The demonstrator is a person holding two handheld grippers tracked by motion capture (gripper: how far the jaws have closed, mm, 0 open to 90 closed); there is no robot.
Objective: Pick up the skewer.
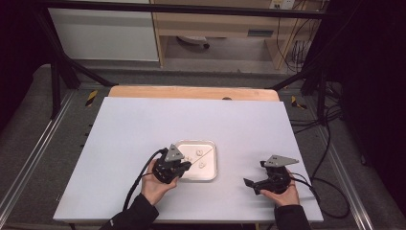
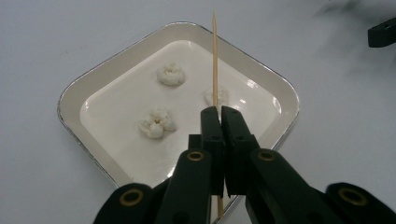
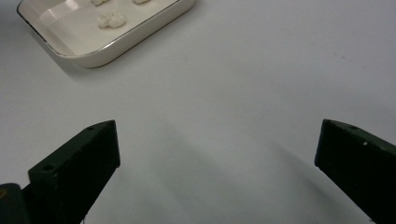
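Looking along the left gripper (image 2: 219,116), its view shows the fingers clamped on a thin wooden skewer (image 2: 215,60) pointing over the cream tray (image 2: 275,84), detail the high view blurs. 3 pale dough lumps (image 2: 158,123) lie in the tray on the white counter (image 1: 143,120). Right gripper (image 3: 217,154): fingers wide apart over bare counter, well apart from the tray.

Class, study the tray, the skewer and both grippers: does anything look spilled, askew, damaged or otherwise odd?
Nothing stands out. The tray sits flat on the table with three white pieces inside it, none spilled. The left gripper is shut on the wooden skewer, which looks straight and unbroken. The right gripper rests open beside the tray.
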